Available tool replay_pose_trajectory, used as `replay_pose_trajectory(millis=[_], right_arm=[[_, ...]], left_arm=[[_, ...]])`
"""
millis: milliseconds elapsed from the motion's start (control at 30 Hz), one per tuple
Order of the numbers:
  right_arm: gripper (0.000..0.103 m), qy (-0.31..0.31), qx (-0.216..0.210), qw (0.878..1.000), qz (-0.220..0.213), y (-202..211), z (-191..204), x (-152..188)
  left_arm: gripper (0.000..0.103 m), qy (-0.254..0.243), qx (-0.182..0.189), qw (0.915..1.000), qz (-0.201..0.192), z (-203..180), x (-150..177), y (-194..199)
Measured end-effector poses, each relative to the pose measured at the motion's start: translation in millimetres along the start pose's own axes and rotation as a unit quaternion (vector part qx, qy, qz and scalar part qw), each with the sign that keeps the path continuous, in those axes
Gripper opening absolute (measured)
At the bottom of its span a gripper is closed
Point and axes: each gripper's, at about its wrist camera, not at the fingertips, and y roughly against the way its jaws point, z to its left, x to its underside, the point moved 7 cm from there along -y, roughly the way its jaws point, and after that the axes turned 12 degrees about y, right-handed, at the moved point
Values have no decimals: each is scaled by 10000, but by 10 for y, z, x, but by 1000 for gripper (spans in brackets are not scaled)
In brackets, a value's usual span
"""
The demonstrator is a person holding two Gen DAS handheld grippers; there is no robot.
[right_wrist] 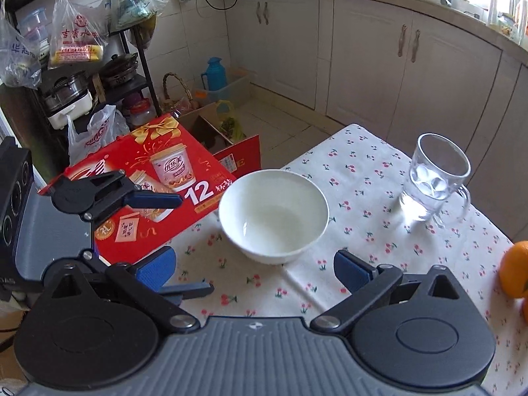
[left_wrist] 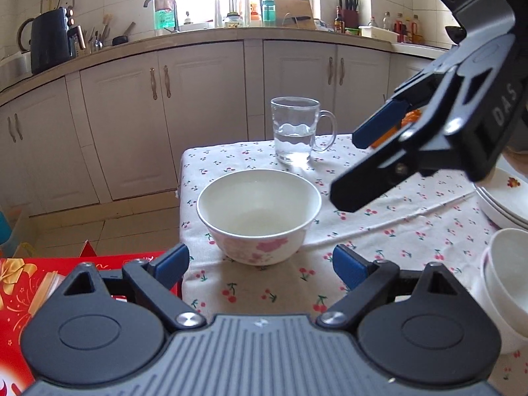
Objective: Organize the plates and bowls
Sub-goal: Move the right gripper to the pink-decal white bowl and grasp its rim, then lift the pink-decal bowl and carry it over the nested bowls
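A white bowl with pink flowers [left_wrist: 259, 214] stands alone on the cherry-print tablecloth [left_wrist: 396, 231], near the table's left edge; it also shows in the right wrist view [right_wrist: 274, 214]. My left gripper [left_wrist: 260, 264] is open and empty, just short of the bowl. My right gripper [right_wrist: 255, 265] is open and empty, facing the bowl from the other side; in the left wrist view it [left_wrist: 346, 168] hangs above the table to the bowl's right. Stacked white bowls [left_wrist: 505, 283] and stacked plates [left_wrist: 505, 204] sit at the right edge.
A glass mug with water [left_wrist: 297, 130] stands behind the bowl, also in the right wrist view [right_wrist: 432, 181]. An orange [right_wrist: 516, 269] lies at the right. A red carton [right_wrist: 148, 184] sits beside the table's left edge. Kitchen cabinets [left_wrist: 132, 115] lie beyond.
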Motion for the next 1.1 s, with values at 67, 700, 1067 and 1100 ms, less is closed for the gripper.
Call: replay_pose_trajectory(millis=[67,700,1067,1100], right_arm=[[103,52,-34,10000,70,-128,-59,-57],[103,-341,-254,9982,414,-838,-388,-122],[85,-288,-530,9973,414,-957,-346,-156],[85,-306,-534,9973,399,-951,-350,-152]], left_arm=[[94,-23,29,10000,28,-1,-5,-70],[94,-117,-33,9999,73,34,-14,-422],[92,-188,-29,9998,-19,17,-43,-446],[92,-188,-19,9998,-22,15,-44,-446]])
